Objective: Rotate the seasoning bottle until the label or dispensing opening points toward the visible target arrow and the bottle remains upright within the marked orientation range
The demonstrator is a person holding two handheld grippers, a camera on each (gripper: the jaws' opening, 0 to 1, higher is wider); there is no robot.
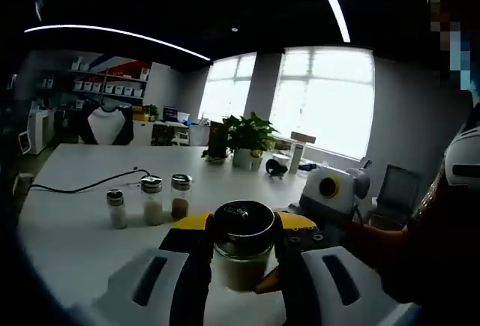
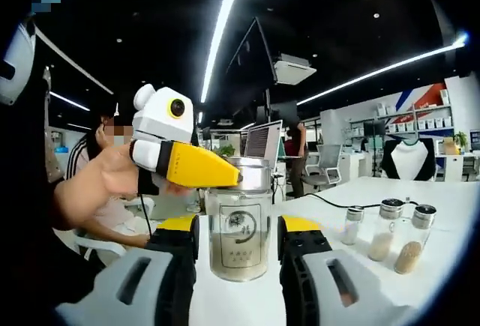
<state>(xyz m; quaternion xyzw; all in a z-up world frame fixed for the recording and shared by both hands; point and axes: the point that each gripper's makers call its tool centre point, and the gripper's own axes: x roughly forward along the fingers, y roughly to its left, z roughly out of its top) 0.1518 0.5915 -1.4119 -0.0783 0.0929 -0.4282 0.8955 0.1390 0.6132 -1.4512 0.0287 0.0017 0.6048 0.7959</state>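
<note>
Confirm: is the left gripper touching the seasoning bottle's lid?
Touching. In the right gripper view, a yellow jaw tip of the left gripper lies against the metal lid of the seasoning bottle.

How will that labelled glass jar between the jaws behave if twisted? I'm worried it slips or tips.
The jar looks like smooth glass, so probably slippery and breakable. Its powder fill and metal lid suggest moderate weight. The left gripper at its lid may tip it, though its squat shape should resist.

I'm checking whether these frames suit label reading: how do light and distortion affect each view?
Left gripper view: bright windows backlight the scene, leaving the seasoning bottle dim, its label unseen. Right gripper view: bottle's label evenly lit, its print too small to read; fisheye bends the ceiling lights.
</note>
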